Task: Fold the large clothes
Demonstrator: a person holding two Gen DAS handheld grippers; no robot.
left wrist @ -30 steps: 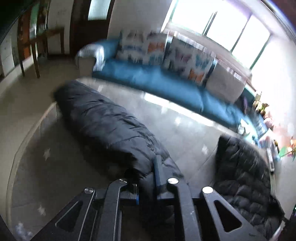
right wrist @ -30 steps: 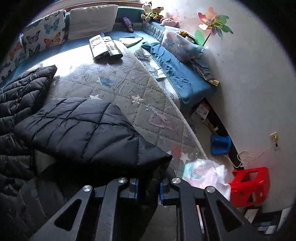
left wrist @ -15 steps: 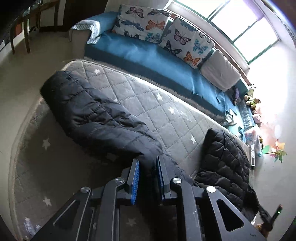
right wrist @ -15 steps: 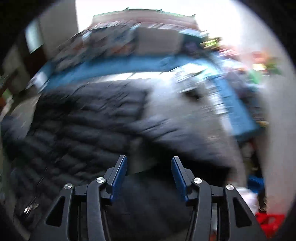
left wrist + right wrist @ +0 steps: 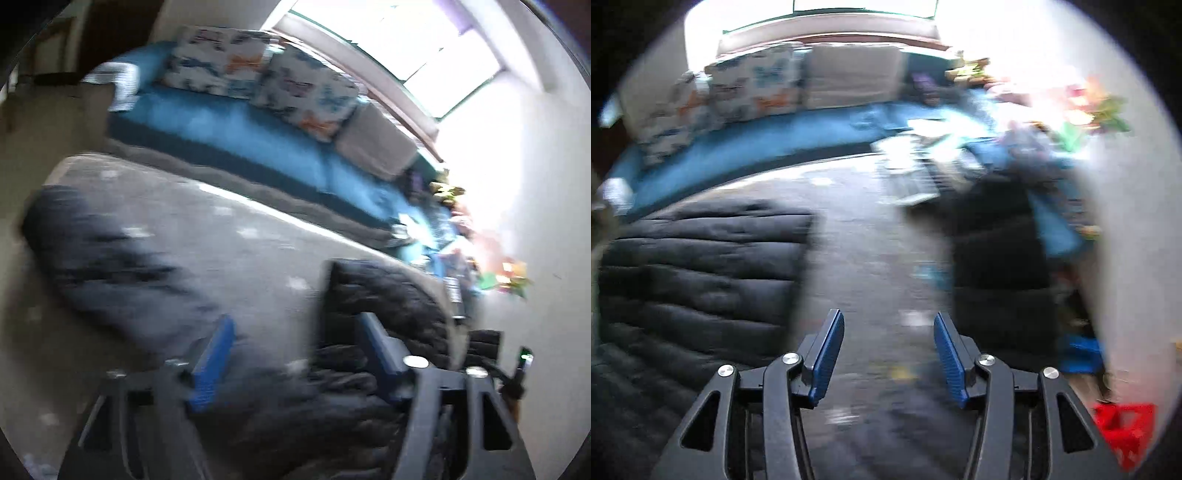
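A black quilted puffer jacket lies on a grey star-patterned mat (image 5: 240, 229). In the blurred left wrist view its sleeve (image 5: 110, 277) stretches to the left and its body (image 5: 388, 306) bulks at the right. My left gripper (image 5: 295, 332) hovers above it, jaws opening, blue pads (image 5: 218, 354) apart and pressing on nothing. In the right wrist view the jacket (image 5: 701, 266) fills the left side, and another dark part of it (image 5: 997, 258) lies at the right. My right gripper (image 5: 888, 332) is over the mat (image 5: 868, 240) between them, jaws opening, with nothing between the pads.
A blue sofa (image 5: 229, 122) with butterfly cushions (image 5: 221, 62) runs along the mat's far side under bright windows. Remote controls (image 5: 912, 184) lie at the mat's far end. Toys and clutter (image 5: 1089, 110) crowd the right. A red stool (image 5: 1126, 424) stands on the floor at the lower right.
Both grippers were shut on jacket fabric and have let it go, with jaws now wide. The left one has lifted away from the sleeve. The right one has swung sideways over the mat.
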